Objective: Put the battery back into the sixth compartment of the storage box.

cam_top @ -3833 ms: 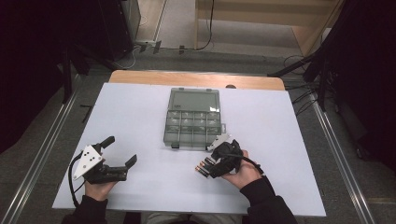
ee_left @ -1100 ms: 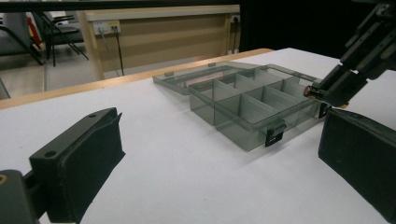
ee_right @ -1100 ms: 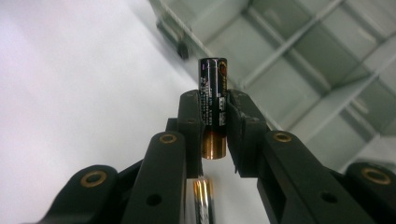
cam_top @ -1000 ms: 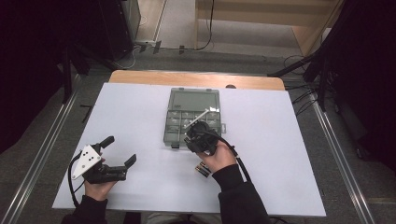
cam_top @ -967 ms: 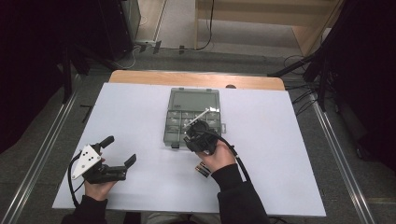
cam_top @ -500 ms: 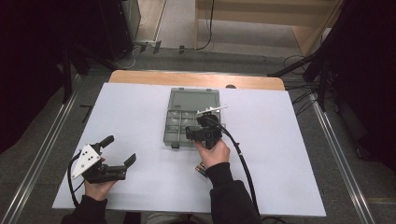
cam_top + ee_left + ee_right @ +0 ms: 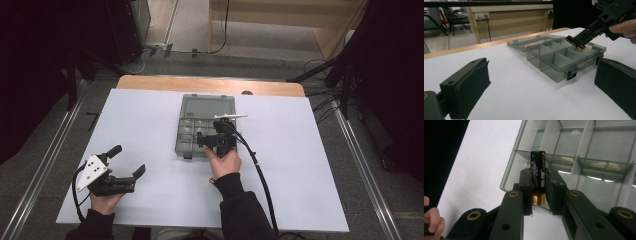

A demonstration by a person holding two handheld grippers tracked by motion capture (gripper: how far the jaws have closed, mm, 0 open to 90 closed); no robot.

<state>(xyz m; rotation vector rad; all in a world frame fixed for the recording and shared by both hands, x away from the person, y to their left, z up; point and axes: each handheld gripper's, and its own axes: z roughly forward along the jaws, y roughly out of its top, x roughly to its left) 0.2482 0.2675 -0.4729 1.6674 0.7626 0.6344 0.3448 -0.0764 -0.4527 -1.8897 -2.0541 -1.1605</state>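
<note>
Currently: right gripper (image 7: 539,192) pinching battery (image 7: 538,173) over organizer box (image 7: 599,150); lower squarely into one compartment, then release; left gripper (image 7: 541,90) spread.

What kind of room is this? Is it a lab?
Probably a lab or workshop: a white-topped table, cables on the floor, wall sockets, and hand-held grippers, the right gripper carrying a battery over a plastic organizer box.

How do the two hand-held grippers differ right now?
The right hand-held gripper is shut on a battery over the clear compartment box; the left hand-held gripper stands open, holding nothing, low over the white table, apart from the box. Both have black jaws.
</note>
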